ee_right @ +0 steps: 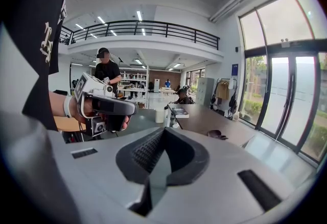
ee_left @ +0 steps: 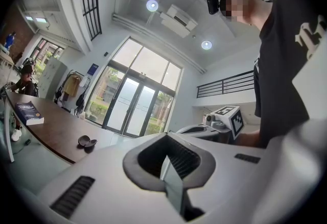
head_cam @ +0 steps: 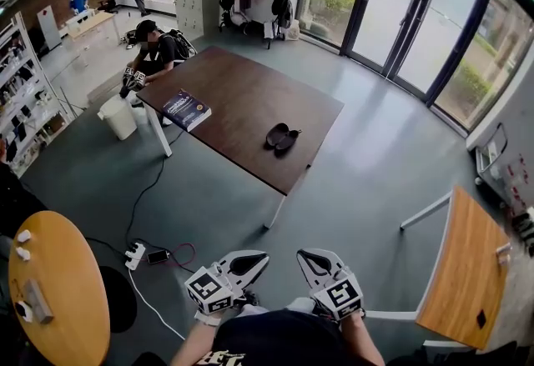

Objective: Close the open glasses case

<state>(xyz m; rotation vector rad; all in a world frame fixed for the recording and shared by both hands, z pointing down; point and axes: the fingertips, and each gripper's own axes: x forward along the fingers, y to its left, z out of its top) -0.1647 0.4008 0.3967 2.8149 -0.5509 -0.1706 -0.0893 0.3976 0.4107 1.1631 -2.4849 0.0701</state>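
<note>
Holding left claw and right claw side by side, close to the body, over grey floor. Pressing each claw's jaws fully together, gripping nothing. Facing the case, lying open well ahead of both claws, roughly in line with the gap between them, touching neither. Resting on a dark table, halves spread, near its nearer edge. Sharing that table with a book, further ahead and left of the left claw.

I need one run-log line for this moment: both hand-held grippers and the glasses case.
left hand-held gripper: shut, empty | right hand-held gripper: shut, empty | glasses case: open, on brown table, untouched
</note>
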